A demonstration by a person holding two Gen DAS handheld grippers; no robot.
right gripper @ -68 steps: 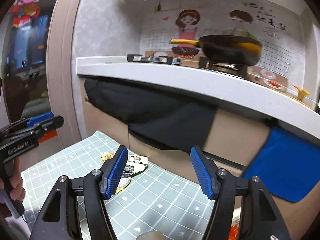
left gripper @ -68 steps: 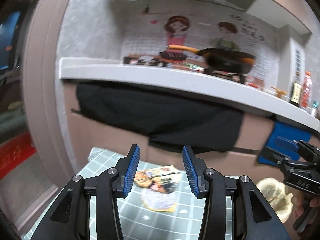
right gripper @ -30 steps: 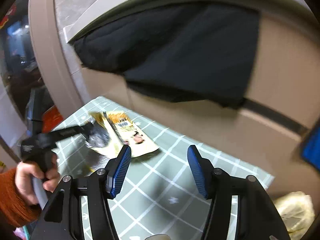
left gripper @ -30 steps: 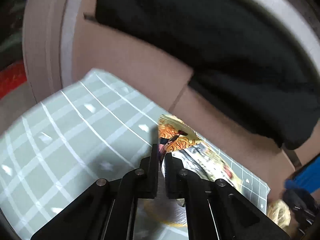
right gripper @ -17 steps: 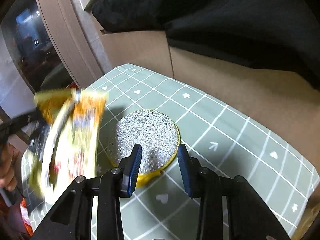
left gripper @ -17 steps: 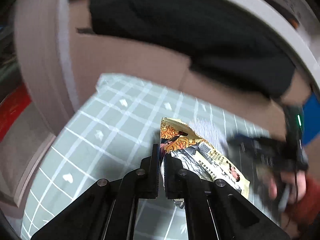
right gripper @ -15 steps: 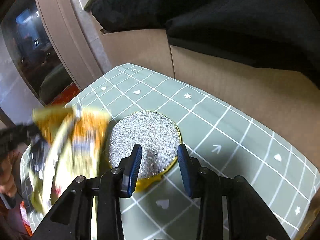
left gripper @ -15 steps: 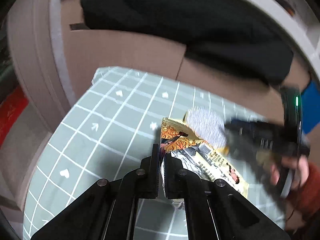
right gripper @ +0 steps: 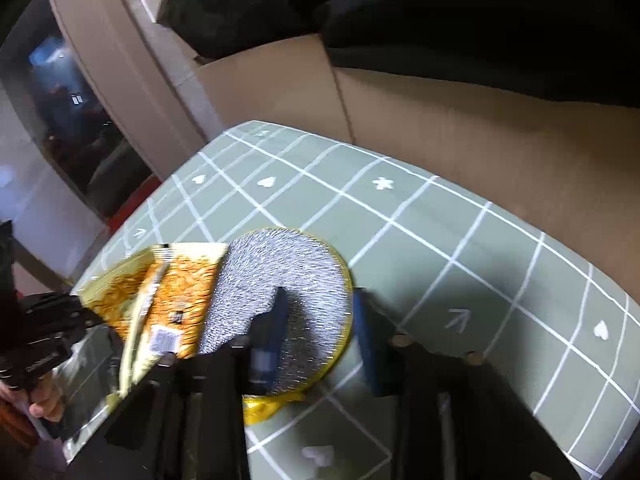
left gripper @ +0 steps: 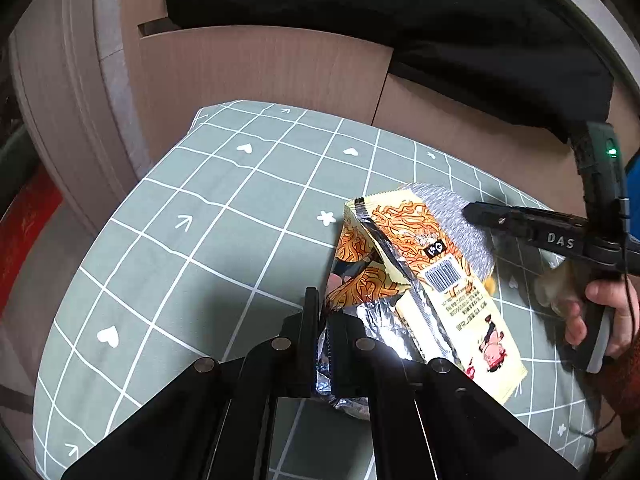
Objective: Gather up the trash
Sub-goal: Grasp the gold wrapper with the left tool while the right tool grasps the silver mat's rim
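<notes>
My left gripper (left gripper: 324,318) is shut on the foil edge of an orange-and-yellow noodle wrapper (left gripper: 424,272), which hangs to its right over the green checked tablecloth (left gripper: 200,240). Behind the wrapper lies a round silver foil lid (left gripper: 444,200). The right gripper (left gripper: 470,210) reaches the lid from the right. In the blurred right wrist view, the right gripper (right gripper: 320,320) has its jaws closing with the lid (right gripper: 280,260) between them, pads against its right part and its yellow rim buckled. The wrapper (right gripper: 176,292) and left gripper (right gripper: 96,318) are at the left.
Brown cardboard panels (left gripper: 260,68) and a black cloth (left gripper: 400,20) stand behind the table. A door frame (left gripper: 60,120) and red mat (left gripper: 24,240) are at the left. A hand (left gripper: 600,312) holds the right gripper's handle, with a pale crumpled bag (left gripper: 554,286) beside it.
The right gripper dropped onto the foil lid and its jaws narrowed from wide apart to tight around it. The left gripper kept hold of the wrapper and shifted it aside, off the lid.
</notes>
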